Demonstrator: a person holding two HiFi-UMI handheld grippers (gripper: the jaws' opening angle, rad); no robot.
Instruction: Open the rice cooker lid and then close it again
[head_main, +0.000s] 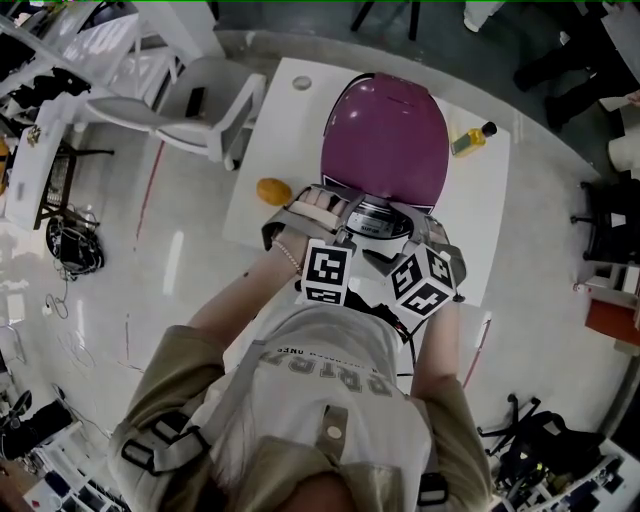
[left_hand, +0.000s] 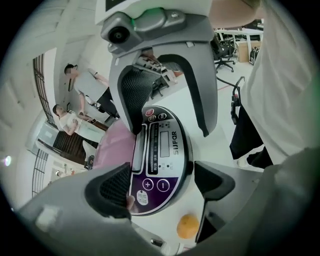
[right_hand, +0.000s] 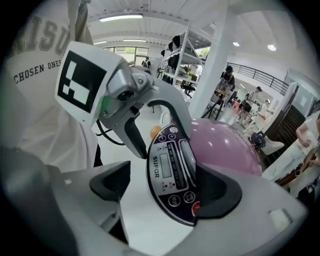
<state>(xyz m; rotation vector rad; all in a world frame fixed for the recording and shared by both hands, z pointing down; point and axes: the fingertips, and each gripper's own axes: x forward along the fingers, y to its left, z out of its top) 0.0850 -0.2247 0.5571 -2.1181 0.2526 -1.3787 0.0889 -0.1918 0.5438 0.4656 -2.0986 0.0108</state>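
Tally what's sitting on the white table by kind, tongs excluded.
rice cooker: 1
orange fruit: 1
bottle of yellow liquid: 1
small round grey item, too small to identify: 1
Total: 4

The rice cooker (head_main: 385, 140) stood upright on the white table (head_main: 255, 215), and its rounded pink-purple lid (head_main: 390, 110) was shut. Its oval control panel (left_hand: 161, 160), dark with a silver rim, a small display and round buttons, was at the front.
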